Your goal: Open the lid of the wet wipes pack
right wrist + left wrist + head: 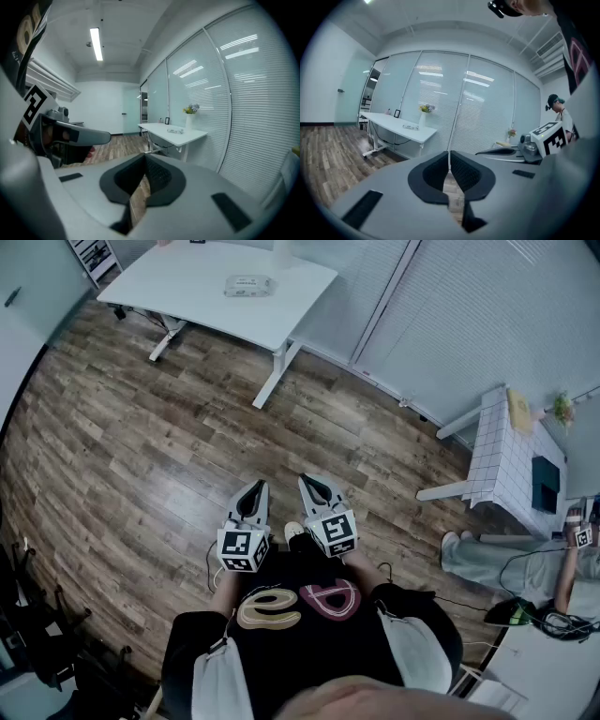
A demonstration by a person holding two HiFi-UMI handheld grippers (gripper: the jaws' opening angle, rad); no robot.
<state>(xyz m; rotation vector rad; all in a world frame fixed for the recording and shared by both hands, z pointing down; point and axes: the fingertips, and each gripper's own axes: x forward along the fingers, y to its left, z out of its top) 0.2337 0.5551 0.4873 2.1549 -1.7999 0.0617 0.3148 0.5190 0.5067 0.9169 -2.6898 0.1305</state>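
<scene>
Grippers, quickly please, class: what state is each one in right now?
Left gripper: closed, nothing between its jaws.
Right gripper: closed, nothing between its jaws.

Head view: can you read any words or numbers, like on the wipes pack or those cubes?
None can be read as text.
Wet wipes pack on the white table: print too small to read.
The cube on the left gripper and the cube on the right gripper: black-and-white square patterns, no letters.
Shirt: one cream and one pink curly shape, not clearly letters.
</scene>
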